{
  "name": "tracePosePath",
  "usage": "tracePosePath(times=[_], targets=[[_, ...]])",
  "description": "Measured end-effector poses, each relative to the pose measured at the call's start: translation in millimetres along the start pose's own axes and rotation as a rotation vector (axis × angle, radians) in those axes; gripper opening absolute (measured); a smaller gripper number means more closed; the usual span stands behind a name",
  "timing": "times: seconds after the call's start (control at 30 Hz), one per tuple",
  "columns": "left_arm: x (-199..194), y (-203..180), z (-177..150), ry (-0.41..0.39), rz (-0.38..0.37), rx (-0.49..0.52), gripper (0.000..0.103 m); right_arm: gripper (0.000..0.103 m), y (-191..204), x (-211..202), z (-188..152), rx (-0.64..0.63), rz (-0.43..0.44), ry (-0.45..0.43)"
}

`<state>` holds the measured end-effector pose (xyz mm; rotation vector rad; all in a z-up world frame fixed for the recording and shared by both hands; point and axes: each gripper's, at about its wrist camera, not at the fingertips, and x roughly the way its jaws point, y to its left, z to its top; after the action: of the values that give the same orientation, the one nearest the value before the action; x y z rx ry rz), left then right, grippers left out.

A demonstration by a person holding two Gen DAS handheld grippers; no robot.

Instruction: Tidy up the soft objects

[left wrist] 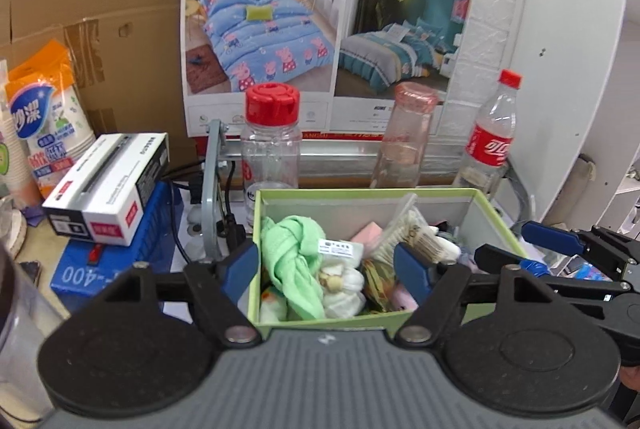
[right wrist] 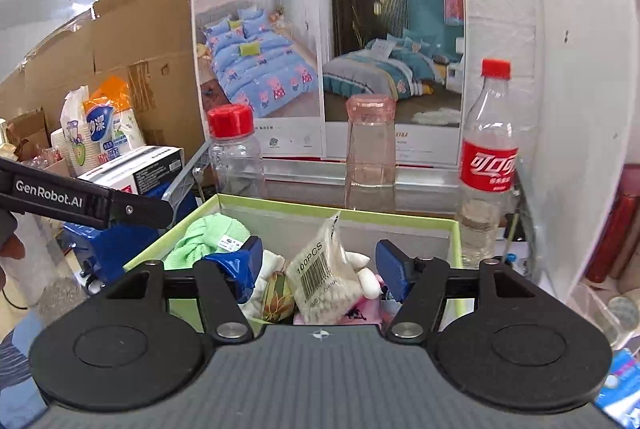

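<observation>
Both my tools, left tool [left wrist: 326,263] and right tool [right wrist: 318,265], gape wide and empty over the box [left wrist: 500,225]. I judge I'm choosing; next, close on the green cloth [left wrist: 294,257].

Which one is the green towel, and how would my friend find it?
Look for the green-rimmed box standing in front of three clear bottles. In its left part lies the green towel, a knotted bundle of mint cloth with a small white tag. Everything beside it is white, pink or in clear bags, so it is the only green soft thing.
</observation>
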<state>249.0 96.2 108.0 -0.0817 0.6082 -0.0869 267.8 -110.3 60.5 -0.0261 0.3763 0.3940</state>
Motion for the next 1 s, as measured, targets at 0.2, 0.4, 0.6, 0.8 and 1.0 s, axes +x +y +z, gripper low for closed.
tracePosePath(times=[0.2,0.4,0.6,0.8,1.0], targets=[[-62.9,-15.7,-10.6,-0.088,-0.011,0.003,0.103,0.051,8.3,-65.8,14.2,-0.022,-0.052,-0.081],[-118.2,-34.3,-25.5,-0.164,-0.025,0.028,0.103,0.052,17.7,-126.3,11.7,-0.017,-0.104,-0.16],[-149.6,-50.0,-49.2,-0.202,-0.053,0.024,0.103,0.053,31.9,-164.4,-17.0,0.016,-0.15,-0.236],[-151.4,-61.4,-93.8,-0.169,-0.023,0.011,0.103,0.054,43.2,-176.1,-73.6,0.134,-0.219,-0.244],[-142.2,-64.5,-147.7,-0.113,0.086,0.008,0.103,0.054,49.5,-157.2,-119.8,0.16,-0.257,-0.073]])
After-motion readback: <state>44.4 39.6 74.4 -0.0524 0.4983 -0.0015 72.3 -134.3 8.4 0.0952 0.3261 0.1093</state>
